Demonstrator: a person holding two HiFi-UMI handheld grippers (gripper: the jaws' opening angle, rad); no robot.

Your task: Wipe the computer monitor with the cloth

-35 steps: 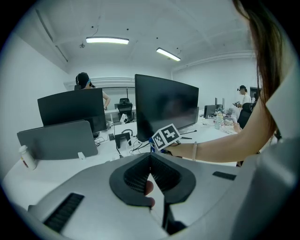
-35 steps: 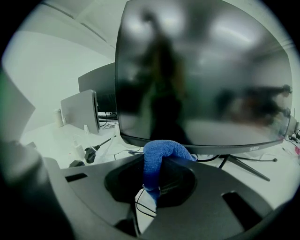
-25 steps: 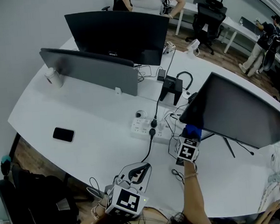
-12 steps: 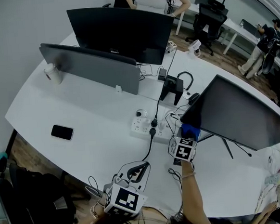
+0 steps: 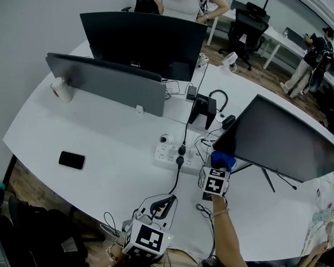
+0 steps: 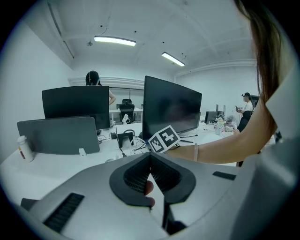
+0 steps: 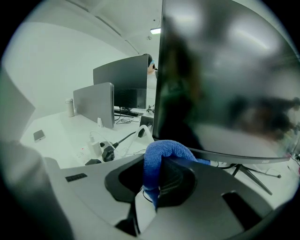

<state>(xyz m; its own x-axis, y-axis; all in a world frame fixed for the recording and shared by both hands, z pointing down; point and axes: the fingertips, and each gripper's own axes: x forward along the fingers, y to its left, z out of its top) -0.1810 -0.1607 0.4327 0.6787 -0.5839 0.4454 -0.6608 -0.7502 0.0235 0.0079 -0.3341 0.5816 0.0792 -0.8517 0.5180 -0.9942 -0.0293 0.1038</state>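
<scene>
The dark computer monitor stands tilted at the desk's right, and its screen fills the right gripper view. My right gripper is shut on a blue cloth, which sits at the monitor's lower left corner. In the right gripper view the cloth bulges out from between the jaws of that gripper, just below the screen's bottom edge. My left gripper hovers near the desk's front edge, left of the right arm. In its own view, this gripper has its jaws shut with nothing in them.
A white power strip with plugged cables lies left of the monitor. A phone lies at the left. Two more screens, a cup and a headset stand stand further back. People are at the far desks.
The right gripper with the cloth has shifted slightly left along the monitor's lower left corner. The left gripper has hardly moved.
</scene>
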